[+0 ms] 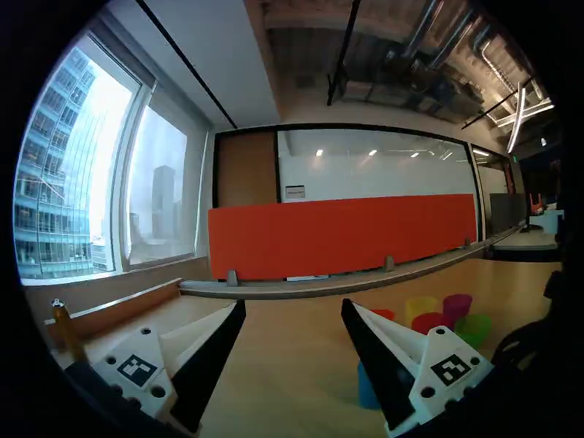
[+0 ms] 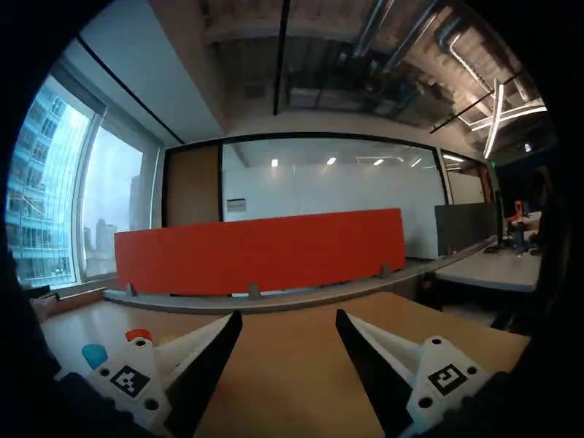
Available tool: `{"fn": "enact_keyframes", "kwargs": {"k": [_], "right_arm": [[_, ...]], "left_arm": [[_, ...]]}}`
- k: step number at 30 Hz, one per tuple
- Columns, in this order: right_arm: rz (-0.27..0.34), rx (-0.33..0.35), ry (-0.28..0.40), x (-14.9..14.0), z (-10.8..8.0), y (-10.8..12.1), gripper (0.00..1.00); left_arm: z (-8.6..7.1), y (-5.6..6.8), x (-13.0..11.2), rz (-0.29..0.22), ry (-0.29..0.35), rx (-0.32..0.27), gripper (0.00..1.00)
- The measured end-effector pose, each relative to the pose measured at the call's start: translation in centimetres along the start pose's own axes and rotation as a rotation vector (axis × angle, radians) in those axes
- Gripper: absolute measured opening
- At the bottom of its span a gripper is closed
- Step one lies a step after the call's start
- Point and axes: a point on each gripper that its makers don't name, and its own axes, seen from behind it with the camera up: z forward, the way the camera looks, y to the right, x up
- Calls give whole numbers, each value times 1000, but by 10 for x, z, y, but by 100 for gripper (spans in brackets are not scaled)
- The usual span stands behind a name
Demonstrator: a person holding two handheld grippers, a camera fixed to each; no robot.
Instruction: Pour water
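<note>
In the left gripper view my left gripper (image 1: 292, 310) hangs open over a wooden table (image 1: 292, 365), nothing between its fingers. To its right stand several coloured cups: a blue cup (image 1: 365, 387) partly hidden behind the right finger, a red cup (image 1: 429, 322), a yellow cup (image 1: 420, 308), a magenta cup (image 1: 458, 305) and a green cup (image 1: 476, 327). In the right gripper view my right gripper (image 2: 288, 315) is open and empty above the same table (image 2: 292, 379). A blue cup (image 2: 93, 355) and a red cup (image 2: 137, 335) peek out behind its left finger.
An orange divider panel (image 1: 343, 233) runs along the table's far edge. Large windows (image 1: 80, 182) fill the left wall. A thin amber bottle (image 1: 66, 328) stands at the far left. Another desk (image 2: 489, 270) with items lies to the right.
</note>
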Motion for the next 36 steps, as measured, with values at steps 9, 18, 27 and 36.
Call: {"fn": "enact_keyframes", "kwargs": {"k": [9,18,27,36], "right_arm": [[-22,-14,-10,-5,2,-1,99],[-43,-22,-11,-2,5,-2,99],[-52,-18,-5,3,4,-5,99],[-59,-23,2,6,2,-5,99]], "left_arm": [[2,-11,-24,-22,-31,0,97],[5,-15,-37,-37,-49,-2,97],[8,-14,-48,-45,-65,-13,97],[11,-14,-56,-54,-78,-14,98]]}}
